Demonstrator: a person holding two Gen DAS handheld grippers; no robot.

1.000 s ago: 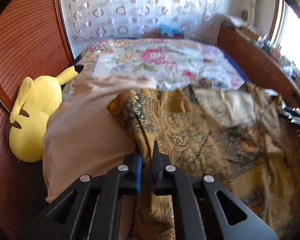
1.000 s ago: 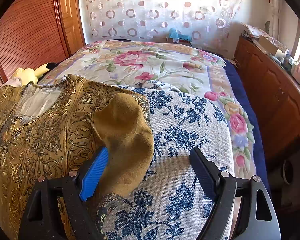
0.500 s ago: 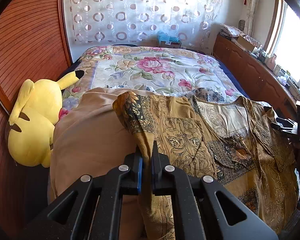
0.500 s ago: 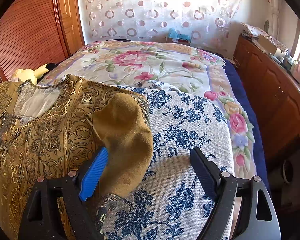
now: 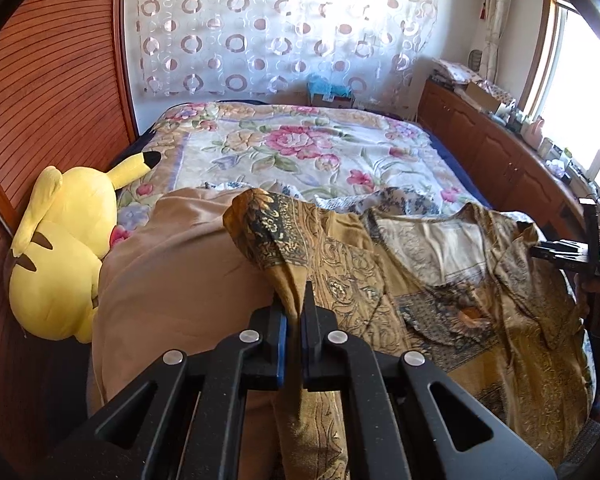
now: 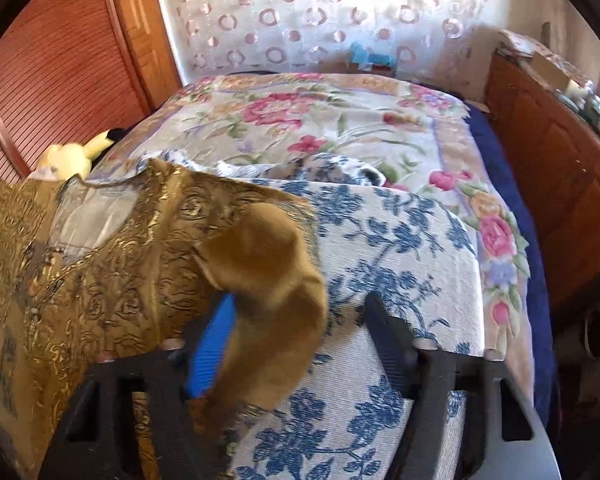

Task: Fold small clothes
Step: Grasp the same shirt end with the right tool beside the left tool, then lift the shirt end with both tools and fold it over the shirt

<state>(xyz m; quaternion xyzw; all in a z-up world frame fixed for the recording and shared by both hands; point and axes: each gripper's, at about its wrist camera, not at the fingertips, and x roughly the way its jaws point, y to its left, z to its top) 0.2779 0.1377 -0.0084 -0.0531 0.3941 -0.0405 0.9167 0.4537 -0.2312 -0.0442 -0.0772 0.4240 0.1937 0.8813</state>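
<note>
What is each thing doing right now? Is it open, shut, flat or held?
Left gripper: shut on the gold top's sleeve.
Right gripper: open, the other sleeve draped over one finger.
Gold top: spread out front up, not folded yet.
Yellow plush toy: lying beside the bed's edge.
Flowered bedspread: laid flat.
Blue-flowered cloth: lying under the top.

A gold-brown patterned blouse (image 5: 452, 280) with dark ornamental trim and a pale neck panel lies face-up, spread across the frame's center and right, one sleeve (image 5: 276, 248) lifted.
</note>
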